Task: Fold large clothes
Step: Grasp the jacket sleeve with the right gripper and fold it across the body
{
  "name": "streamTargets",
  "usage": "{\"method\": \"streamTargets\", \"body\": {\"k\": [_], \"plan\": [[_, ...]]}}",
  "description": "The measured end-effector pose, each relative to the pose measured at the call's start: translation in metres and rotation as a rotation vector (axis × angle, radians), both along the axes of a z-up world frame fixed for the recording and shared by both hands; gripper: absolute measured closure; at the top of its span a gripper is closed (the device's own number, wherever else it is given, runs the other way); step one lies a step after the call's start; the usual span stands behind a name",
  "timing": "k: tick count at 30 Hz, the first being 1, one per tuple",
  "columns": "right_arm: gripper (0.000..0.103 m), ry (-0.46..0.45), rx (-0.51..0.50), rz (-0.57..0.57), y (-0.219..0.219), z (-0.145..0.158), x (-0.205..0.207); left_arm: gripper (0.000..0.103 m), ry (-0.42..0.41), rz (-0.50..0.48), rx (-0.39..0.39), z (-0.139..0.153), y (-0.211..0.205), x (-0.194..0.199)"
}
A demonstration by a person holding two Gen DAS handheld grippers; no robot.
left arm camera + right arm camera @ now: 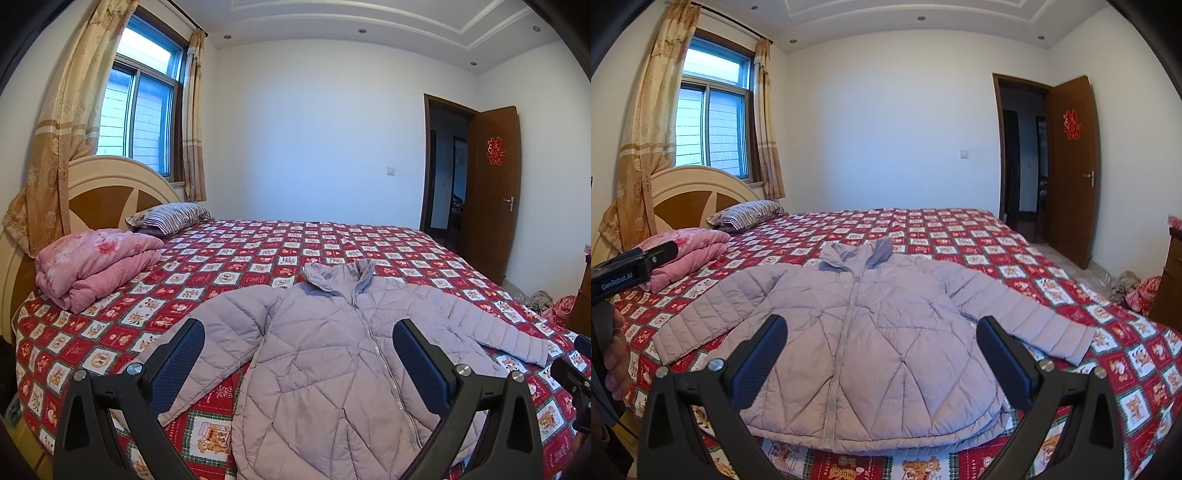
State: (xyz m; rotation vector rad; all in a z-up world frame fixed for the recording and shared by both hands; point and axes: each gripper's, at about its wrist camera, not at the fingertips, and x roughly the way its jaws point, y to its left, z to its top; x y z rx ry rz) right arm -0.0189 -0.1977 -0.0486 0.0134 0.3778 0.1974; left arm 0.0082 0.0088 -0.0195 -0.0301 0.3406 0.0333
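Note:
A lilac quilted puffer jacket [332, 350] lies flat, front up and zipped, on the bed with both sleeves spread out; it also shows in the right wrist view [871, 332]. My left gripper [298, 332] is open and empty, held above the jacket's lower body. My right gripper [881, 328] is open and empty, held above the jacket's hem. The left gripper's body [631, 266] shows at the left edge of the right wrist view. Part of the right gripper [576, 376] shows at the right edge of the left wrist view.
The bed has a red checked cartoon-print cover [258, 251]. A folded pink quilt [92, 266] and a striped pillow [170, 216] lie by the headboard [110, 184]. An open wooden door [495, 192] is at the right. Bags lie on the floor [1137, 288].

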Motion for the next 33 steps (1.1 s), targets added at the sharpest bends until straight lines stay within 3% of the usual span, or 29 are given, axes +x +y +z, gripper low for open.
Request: {"method": "streamTargets", "body": {"k": [7,12,19,26,29,33], "plan": [[0.0,0.08,0.045,-0.093,-0.032,-0.031,0.039,0.001,0.058,-0.01,0.053,-0.029,-0.011,0.046],[0.0,0.18,0.068,-0.263,-0.092,-0.066,0.085,0.001,0.125,-0.01,0.08,-0.061,-0.02,0.091],[0.0,0.266,0.106,-0.454,-0.172,-0.09,0.124,0.001,0.242,0.021,0.115,-0.111,-0.03,0.15],[0.0,0.358,0.143,-0.639,-0.25,-0.112,0.159,0.001,0.249,0.085,0.2,-0.136,-0.024,0.175],[0.012,0.418,0.142,-0.652,-0.266,-0.124,0.177,0.001,0.267,0.116,0.213,-0.147,-0.014,0.183],[0.016,0.478,0.116,-0.622,-0.267,-0.137,0.195,0.001,0.284,0.151,0.229,-0.161,-0.005,0.191]]}}
